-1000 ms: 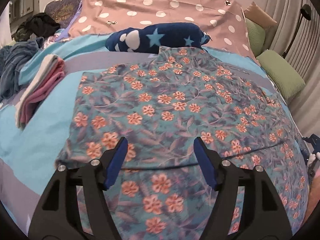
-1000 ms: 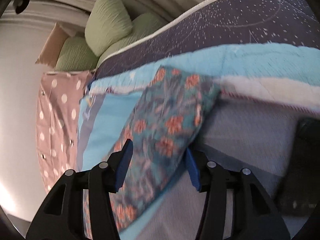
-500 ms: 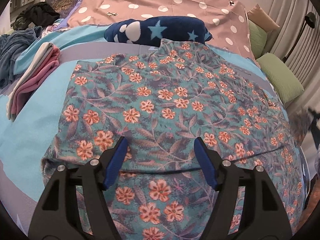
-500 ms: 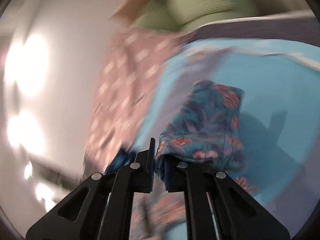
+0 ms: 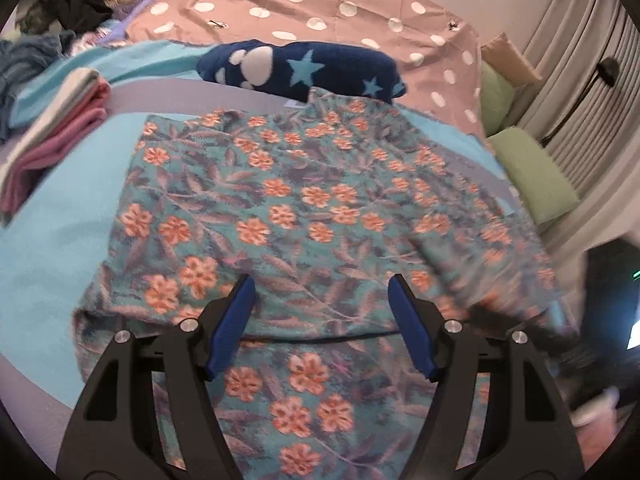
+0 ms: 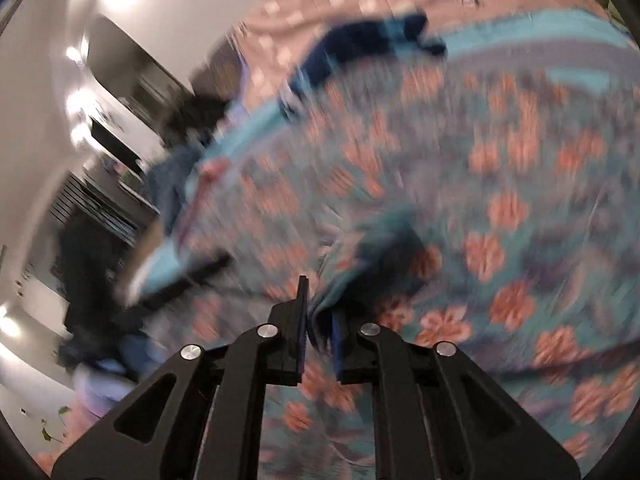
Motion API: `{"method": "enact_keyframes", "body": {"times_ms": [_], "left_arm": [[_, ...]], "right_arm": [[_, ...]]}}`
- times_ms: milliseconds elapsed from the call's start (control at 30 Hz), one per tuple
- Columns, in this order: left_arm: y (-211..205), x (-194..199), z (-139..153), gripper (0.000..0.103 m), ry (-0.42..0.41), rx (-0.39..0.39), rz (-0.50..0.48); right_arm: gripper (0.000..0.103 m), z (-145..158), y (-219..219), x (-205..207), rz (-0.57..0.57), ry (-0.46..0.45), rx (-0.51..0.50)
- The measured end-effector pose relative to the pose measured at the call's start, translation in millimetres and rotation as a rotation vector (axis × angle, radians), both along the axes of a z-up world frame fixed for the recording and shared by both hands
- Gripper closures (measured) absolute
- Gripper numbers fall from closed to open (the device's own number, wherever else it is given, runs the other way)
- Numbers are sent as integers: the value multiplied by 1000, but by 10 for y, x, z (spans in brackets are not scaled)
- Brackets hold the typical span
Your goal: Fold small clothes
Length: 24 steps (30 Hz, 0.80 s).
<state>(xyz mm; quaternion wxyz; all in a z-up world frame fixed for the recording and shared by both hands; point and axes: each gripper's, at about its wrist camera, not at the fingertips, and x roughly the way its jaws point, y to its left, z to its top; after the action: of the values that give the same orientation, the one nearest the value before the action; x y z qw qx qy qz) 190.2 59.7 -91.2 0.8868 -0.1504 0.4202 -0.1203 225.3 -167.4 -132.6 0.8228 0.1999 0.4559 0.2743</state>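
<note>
Right gripper [image 6: 318, 330] now clamped on floral garment [image 5: 320, 216] edge, jaws just closing, dragging sleeve across frame centre from lower right; left gripper [image 5: 320, 322] fingers apart above near hem; side fold underway.

- Garment [image 5: 304, 216]: teal, with orange flowers and grey-purple leaves.
- Rolled fleece [image 5: 300, 70]: navy, with light blue stars and white paw prints.
- Bed cover [image 5: 52, 240]: turquoise with grey bands.
- Sheet [image 5: 320, 4]: dusty pink, white dots.
- Folded stack [image 5: 56, 128]: pink and off-white.
- Cushions [image 5: 532, 172]: light green.
- Left claw [image 5: 322, 312]: black, blue pads.
</note>
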Motion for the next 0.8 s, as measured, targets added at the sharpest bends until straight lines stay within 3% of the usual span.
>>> {"method": "enact_keyframes", "body": {"times_ms": [100, 233, 333, 433, 600, 700, 767, 800], "left_arm": [[-29, -1, 41, 33, 13, -126, -49], [-178, 17, 111, 33, 5, -195, -111], [-211, 64, 114, 33, 9, -239, -124], [-206, 140, 45, 33, 48, -298, -138], [-290, 236, -29, 33, 101, -316, -191], [-385, 305, -77, 42, 129, -255, -198], [-406, 339, -110, 70, 138, -233, -200], [-424, 362, -123, 75, 140, -217, -198]], "right_arm": [[89, 36, 4, -44, 0, -11, 9], [70, 186, 189, -209, 34, -120, -89], [54, 288, 412, -374, 149, -233, -149], [52, 204, 600, -411, 276, -243, -164], [52, 110, 720, -408, 293, -213, -195], [52, 109, 700, -373, 265, -198, -186], [52, 145, 604, -391, 242, -198, -192], [52, 183, 567, -415, 227, -205, -196]]}}
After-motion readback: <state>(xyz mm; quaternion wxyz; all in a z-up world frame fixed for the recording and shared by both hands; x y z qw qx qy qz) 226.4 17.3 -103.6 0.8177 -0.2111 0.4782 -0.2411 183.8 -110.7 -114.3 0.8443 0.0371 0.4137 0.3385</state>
